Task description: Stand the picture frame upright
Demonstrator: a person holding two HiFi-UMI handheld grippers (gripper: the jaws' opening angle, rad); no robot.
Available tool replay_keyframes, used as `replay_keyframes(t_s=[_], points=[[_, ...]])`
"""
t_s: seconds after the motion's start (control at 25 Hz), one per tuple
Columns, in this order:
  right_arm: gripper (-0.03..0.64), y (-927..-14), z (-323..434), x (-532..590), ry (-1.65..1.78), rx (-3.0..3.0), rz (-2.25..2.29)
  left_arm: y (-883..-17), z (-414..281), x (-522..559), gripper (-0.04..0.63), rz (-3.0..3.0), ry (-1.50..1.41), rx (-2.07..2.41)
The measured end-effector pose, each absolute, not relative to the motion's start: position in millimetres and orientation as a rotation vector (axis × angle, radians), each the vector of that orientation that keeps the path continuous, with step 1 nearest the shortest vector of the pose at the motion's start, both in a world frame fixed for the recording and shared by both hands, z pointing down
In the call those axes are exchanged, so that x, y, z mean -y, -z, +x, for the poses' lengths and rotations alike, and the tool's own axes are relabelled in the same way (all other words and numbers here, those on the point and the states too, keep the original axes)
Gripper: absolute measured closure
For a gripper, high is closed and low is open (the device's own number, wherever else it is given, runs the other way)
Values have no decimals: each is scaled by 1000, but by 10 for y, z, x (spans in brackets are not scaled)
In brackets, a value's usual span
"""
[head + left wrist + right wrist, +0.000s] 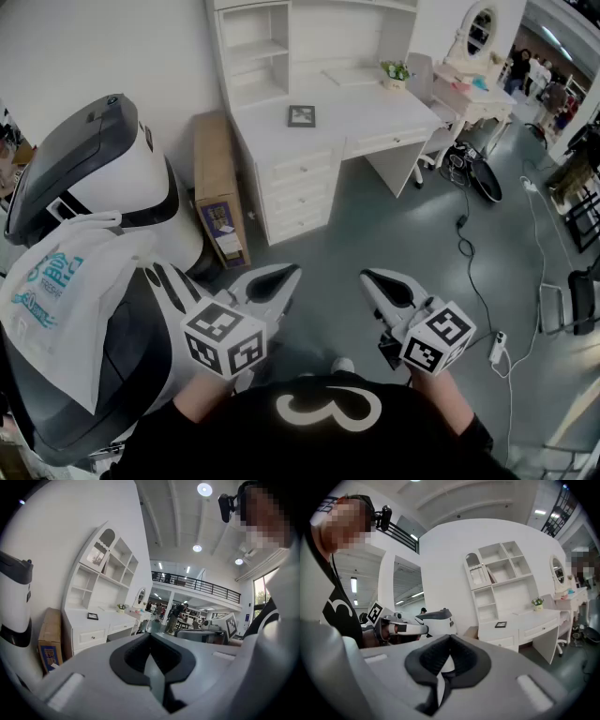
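shirt (234, 441): black, white looped mark on front | left gripper (286, 274): white shell, black inner lining, cube (223, 337) with black-and-white square markers | right gripper (372, 278): same white shell, black lining, marker cube (437, 339)

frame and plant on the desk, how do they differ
The frame lies flat; the plant stands upright. The frame is dark and square; the plant is green and leafy. The frame sits mid-desk; the plant sits at the back right. Both rest on the white desk.
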State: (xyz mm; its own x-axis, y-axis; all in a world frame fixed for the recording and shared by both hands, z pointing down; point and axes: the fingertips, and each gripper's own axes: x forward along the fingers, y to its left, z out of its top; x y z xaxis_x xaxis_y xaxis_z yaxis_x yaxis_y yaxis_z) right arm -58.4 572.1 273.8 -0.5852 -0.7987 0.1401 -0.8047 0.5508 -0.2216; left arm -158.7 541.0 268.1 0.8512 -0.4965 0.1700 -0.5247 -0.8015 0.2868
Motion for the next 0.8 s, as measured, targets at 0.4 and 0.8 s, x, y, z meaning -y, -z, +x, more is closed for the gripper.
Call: replay_keyframes(t_s=[0.4, 0.8], points=[[615, -2715, -483, -5610, -447, 2736, 1406, -2689, -1506, -5272, 586, 2701, -126, 764], [615, -2895, -35, -4911, -545, 2770, 1362, -2835, -1073, -4628, 586, 2674, -191, 799]])
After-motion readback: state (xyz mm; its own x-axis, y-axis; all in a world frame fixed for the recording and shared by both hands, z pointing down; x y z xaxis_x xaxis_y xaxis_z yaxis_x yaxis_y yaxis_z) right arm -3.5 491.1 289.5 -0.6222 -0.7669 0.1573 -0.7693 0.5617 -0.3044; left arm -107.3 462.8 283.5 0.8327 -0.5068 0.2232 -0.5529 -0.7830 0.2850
